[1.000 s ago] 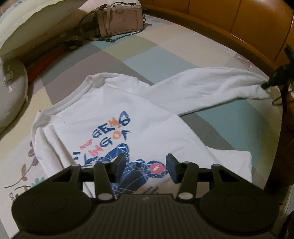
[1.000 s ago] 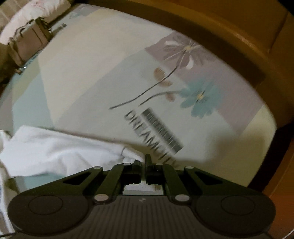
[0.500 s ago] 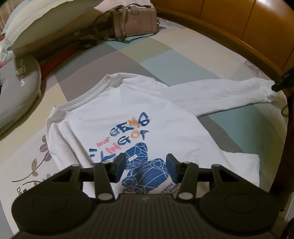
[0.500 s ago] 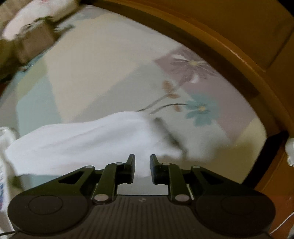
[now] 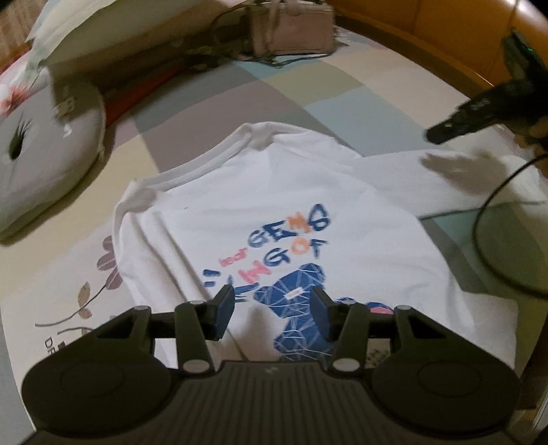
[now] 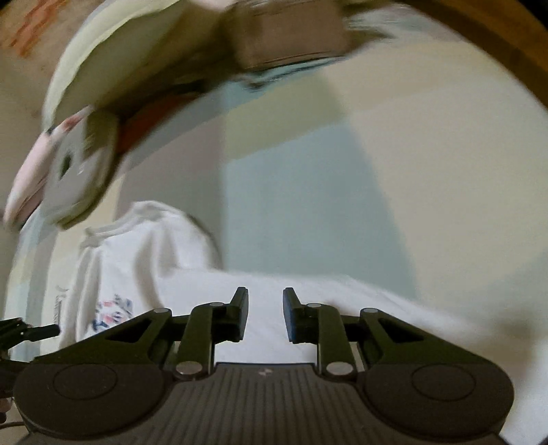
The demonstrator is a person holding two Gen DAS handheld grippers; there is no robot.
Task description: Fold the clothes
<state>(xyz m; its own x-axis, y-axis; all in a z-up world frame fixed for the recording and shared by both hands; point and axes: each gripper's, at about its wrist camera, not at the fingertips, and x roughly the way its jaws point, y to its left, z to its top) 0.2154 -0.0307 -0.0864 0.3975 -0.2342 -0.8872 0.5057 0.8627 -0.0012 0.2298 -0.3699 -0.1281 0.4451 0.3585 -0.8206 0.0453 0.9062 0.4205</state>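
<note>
Bedspread (image 5: 359,102), a patchwork of pale colours, carries a white sweatshirt (image 5: 274,205) lying flat, print side up, collar toward eleven o'clock and one sleeve (image 5: 479,178) stretched out toward three o'clock. The left gripper (image 5: 272,316) hovers over the blue print with its jaws parted and nothing between them. The right gripper (image 6: 265,315) is above the sleeve, its jaws opening, clear of the cloth. A handbag (image 5: 291,30) sits at twelve o'clock by the wooden bed frame (image 5: 445,34), and a grey cushion (image 5: 44,154) lies at nine o'clock.
</note>
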